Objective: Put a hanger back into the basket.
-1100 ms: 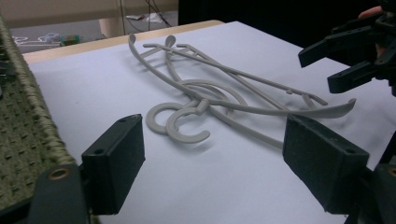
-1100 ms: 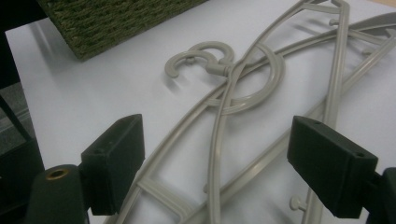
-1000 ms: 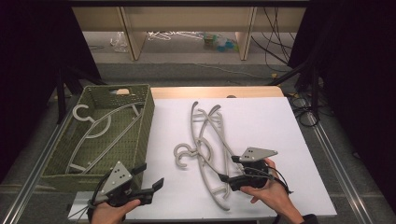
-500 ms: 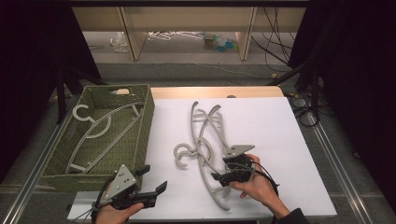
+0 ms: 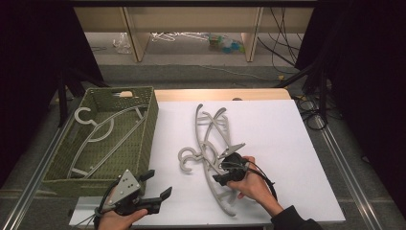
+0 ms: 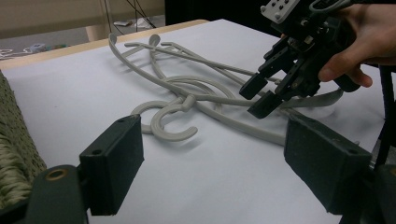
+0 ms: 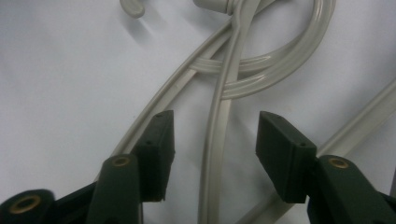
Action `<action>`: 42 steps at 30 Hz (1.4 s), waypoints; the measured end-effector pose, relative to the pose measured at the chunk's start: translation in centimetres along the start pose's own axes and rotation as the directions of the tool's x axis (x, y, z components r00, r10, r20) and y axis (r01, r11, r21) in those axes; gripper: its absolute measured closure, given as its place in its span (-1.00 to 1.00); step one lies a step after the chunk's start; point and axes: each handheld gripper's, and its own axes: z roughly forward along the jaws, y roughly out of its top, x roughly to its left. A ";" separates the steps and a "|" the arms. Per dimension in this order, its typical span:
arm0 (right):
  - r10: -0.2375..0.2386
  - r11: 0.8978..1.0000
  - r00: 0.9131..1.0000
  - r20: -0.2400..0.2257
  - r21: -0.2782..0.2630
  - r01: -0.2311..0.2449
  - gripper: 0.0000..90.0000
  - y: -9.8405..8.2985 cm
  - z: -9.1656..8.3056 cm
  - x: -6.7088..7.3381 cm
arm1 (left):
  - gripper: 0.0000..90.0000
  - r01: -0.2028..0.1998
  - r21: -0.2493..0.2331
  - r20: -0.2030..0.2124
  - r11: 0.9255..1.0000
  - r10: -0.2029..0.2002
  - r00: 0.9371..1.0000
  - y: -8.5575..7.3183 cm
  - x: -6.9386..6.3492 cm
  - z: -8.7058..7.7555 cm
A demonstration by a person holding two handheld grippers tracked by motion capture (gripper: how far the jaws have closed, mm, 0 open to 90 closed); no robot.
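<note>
Right gripper (image 5: 216, 179) now over tangled hangers (image 5: 210, 139), jaws narrowing, unclamped; left gripper (image 5: 158, 187) agape; one hanger (image 5: 103, 136) in basket (image 5: 148, 124).

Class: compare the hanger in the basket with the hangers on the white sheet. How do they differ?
The hanger in the basket lies alone; the hangers on the sheet are tangled together. No gripper is near the basket hanger, while the right gripper has been closing its jaws around an arm of a sheet hanger, not yet pinching it. All are pale grey plastic.

hangers (image 7: 219, 140): arms cut by frame edges | basket (image 6: 14, 154): mostly cut off at left
</note>
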 end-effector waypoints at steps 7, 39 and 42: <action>0.027 0.998 1.000 0.008 0.061 -0.027 0.22 0.5 1.0 0.3 | -0.57 0.008 0.010 -0.014 1.000 -0.008 1.000 0.0 0.0 -0.1; -0.010 0.996 1.000 0.021 0.094 0.008 0.81 1.6 -0.1 -0.8 | -0.56 0.006 0.001 -0.005 1.000 -0.006 1.000 0.0 0.2 -0.1; -0.038 0.995 0.999 0.000 0.095 0.038 0.81 1.4 -1.1 -1.2 | -0.56 0.003 0.007 -0.014 1.000 -0.003 1.000 -0.1 0.2 -0.1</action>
